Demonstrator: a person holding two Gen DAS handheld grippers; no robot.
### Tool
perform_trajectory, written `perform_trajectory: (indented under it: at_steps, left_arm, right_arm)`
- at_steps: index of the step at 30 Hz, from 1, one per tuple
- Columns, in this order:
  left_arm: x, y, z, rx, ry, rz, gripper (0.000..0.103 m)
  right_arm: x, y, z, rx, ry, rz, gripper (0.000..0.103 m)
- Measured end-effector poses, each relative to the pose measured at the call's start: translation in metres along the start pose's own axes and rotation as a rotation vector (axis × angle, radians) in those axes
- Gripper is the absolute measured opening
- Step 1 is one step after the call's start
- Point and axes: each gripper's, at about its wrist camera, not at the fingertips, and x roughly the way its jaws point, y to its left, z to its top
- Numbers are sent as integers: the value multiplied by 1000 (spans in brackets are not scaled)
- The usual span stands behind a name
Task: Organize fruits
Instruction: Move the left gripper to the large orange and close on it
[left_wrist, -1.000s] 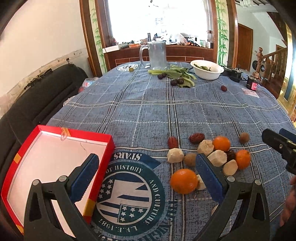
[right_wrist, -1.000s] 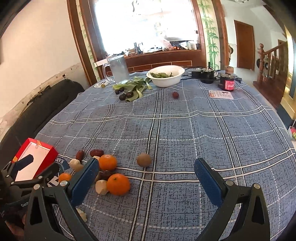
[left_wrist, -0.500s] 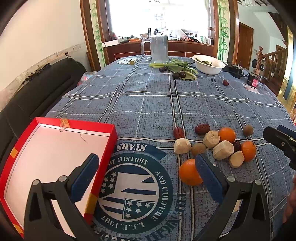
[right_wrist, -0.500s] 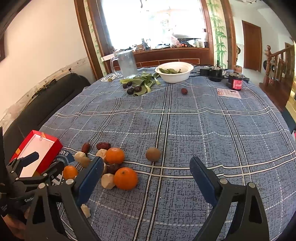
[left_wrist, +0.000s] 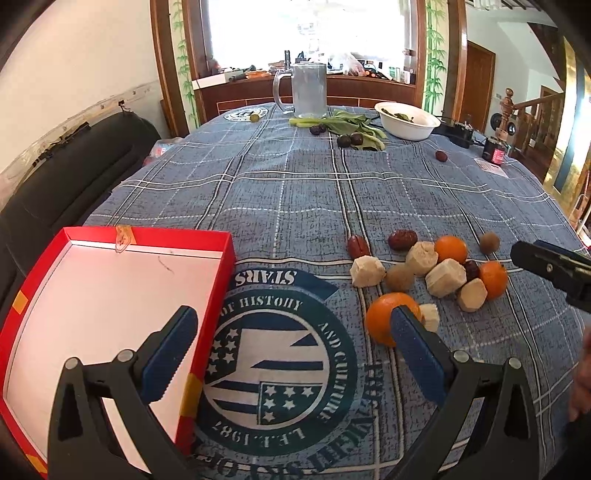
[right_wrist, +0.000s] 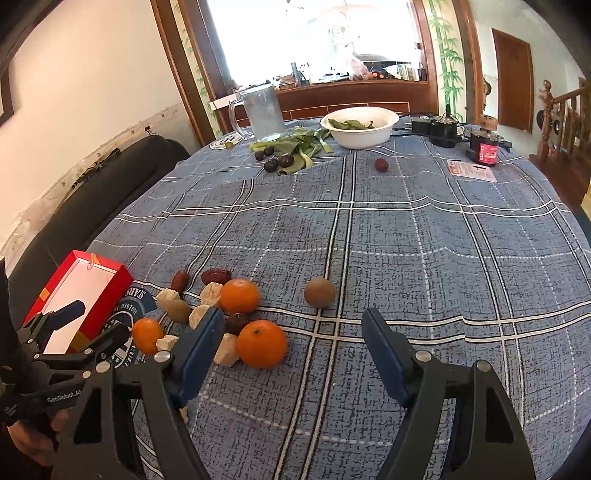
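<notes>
Red box (left_wrist: 110, 291) sits empty at the table's left edge, all the fruit (right_wrist: 236, 317) heaped loose beside it, so nothing is sorted yet: left gripper (left_wrist: 288, 347) gapes empty, right gripper (right_wrist: 293, 343) has just been narrowing on nothing.

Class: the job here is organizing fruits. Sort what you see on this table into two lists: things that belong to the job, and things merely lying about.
Belongs to the job:
- oranges
- red dates
- brown round fruit
- pale chunks
- red box
- left gripper and right gripper, both open and empty

Lying about:
- glass mug
- white bowl
- green leaves
- red-labelled jar
</notes>
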Motion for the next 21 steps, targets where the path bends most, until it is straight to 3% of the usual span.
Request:
perform_trajectory:
  at_steps: [13,18,21]
  left_arm:
    - [6,-24,5,94,32,-133,101]
    - [14,-29,4,109,76,-195,82]
    - [15,-27,5,94,89,-249,78]
  right_arm:
    - [14,1,-2,-13,62,-15,72]
    - [25,4,-4,-18,108,6,63]
    - [31,3,-4,-5,118,33,56]
